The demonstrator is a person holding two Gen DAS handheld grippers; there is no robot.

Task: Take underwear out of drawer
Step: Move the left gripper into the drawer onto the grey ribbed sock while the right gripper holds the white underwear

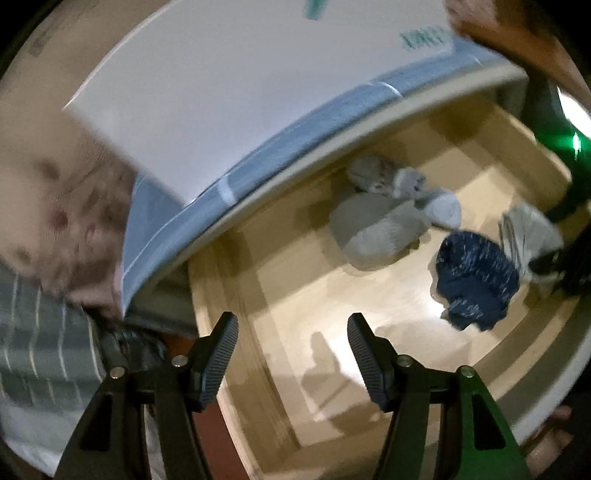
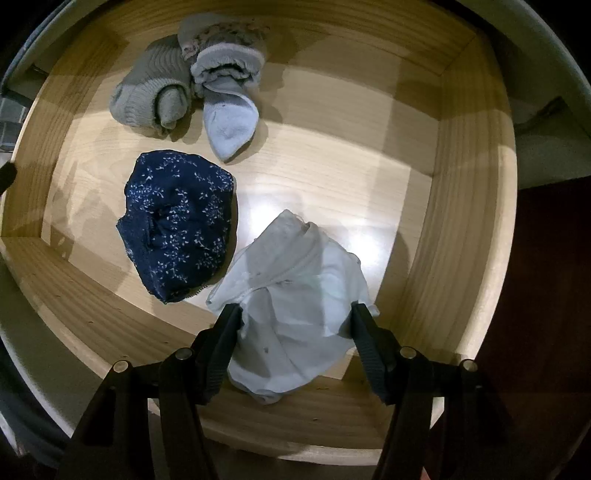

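The wooden drawer [image 2: 461, 221] stands pulled out. A white crumpled underwear [image 2: 303, 288] lies at its near right, and my right gripper [image 2: 295, 314] points straight down with both pads pressed into that cloth. A navy underwear with small white flowers [image 2: 177, 225] lies just left of it, untouched. In the left wrist view the same white underwear [image 1: 528, 236] and navy underwear [image 1: 476, 280] sit at the right, with the right gripper's dark fingers [image 1: 550, 262] on the white one. My left gripper [image 1: 291, 321] hangs open over the drawer's bare left floor, holding nothing.
Rolled grey socks [image 2: 151, 92] and a light blue sock [image 2: 229, 122] lie at the drawer's back. A white board with teal print [image 1: 240, 92] rests on the cabinet top above the drawer. A person's arm [image 1: 509, 33] reaches in at the upper right. Striped fabric [image 1: 37, 350] lies left.
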